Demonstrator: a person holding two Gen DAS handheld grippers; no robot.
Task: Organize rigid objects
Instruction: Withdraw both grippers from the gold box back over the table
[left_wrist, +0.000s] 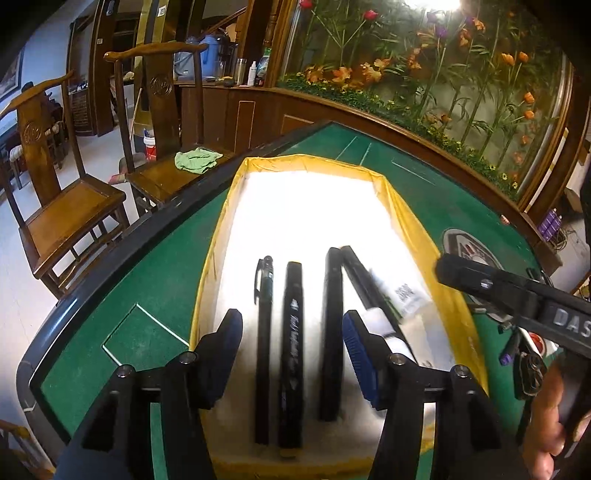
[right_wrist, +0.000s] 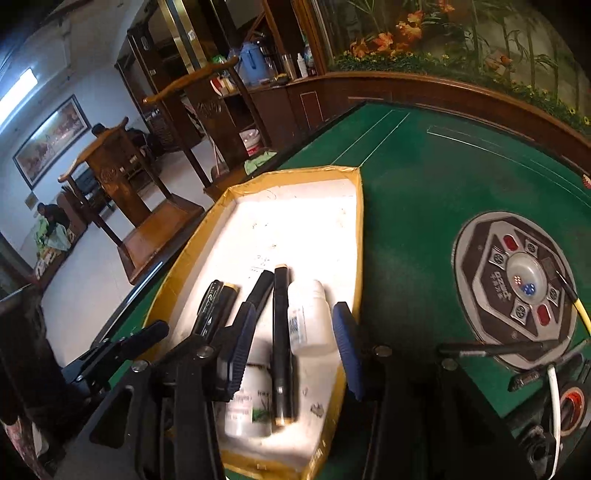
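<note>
A yellow-rimmed tray (left_wrist: 391, 192) with a white floor lies on the green table. In it lie a clip pen (left_wrist: 264, 332), a black marker (left_wrist: 291, 350) and two more black markers (left_wrist: 330, 332), side by side. My left gripper (left_wrist: 293, 354) hangs open just above them and grips nothing. A blurred white bottle (left_wrist: 406, 299) lies at the tray's right. In the right wrist view my right gripper (right_wrist: 294, 347) is open over the white bottle (right_wrist: 308, 317) and a black marker (right_wrist: 281, 343). Its pads touch neither. A second white bottle (right_wrist: 247, 402) lies nearer.
A round control panel (right_wrist: 517, 288) sits in the table's middle, with a yellow-ended pen (right_wrist: 576, 306) across it. Keys and small items (left_wrist: 528, 365) lie at the tray's right. Two wooden chairs (left_wrist: 74, 206) stand beyond the left edge, one bearing a green cloth (left_wrist: 197, 159).
</note>
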